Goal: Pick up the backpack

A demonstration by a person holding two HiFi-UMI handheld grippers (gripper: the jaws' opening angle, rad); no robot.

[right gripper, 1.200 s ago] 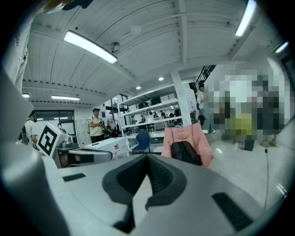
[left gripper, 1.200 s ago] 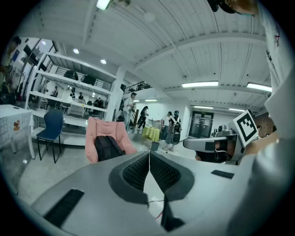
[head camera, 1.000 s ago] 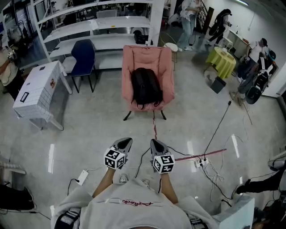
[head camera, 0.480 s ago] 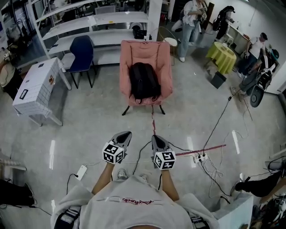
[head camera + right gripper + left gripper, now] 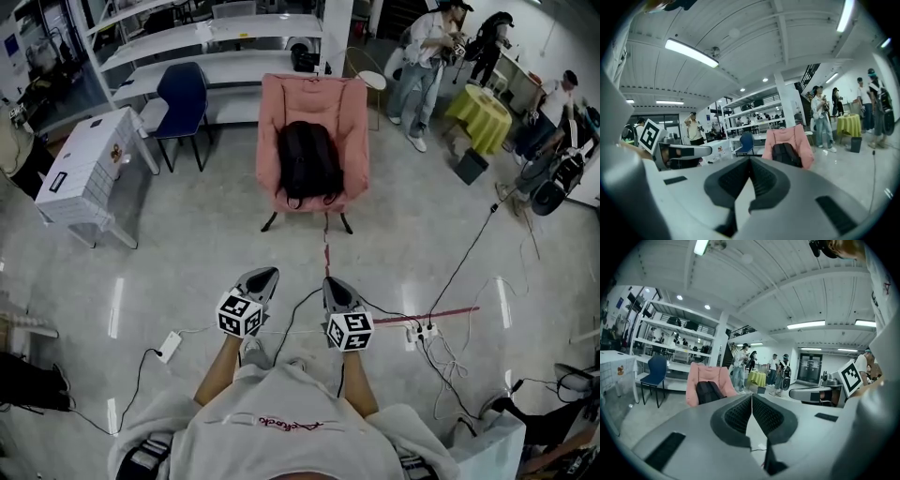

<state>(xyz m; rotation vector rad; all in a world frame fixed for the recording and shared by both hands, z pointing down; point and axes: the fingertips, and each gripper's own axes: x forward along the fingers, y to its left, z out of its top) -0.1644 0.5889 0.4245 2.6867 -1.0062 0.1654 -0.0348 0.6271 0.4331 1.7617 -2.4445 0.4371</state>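
Far ahead on the pink chair, the backpack leans upright against the seat back, so the left tool and right tool, both shut tight and empty, should be carried close and opened before reaching for its top.

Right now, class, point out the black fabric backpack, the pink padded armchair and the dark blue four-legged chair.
black fabric backpack (image 5: 308, 161): head view, middle of its front panel.
pink padded armchair (image 5: 314, 97): head view, bare backrest above the backpack.
dark blue four-legged chair (image 5: 185, 90): head view, its backrest.
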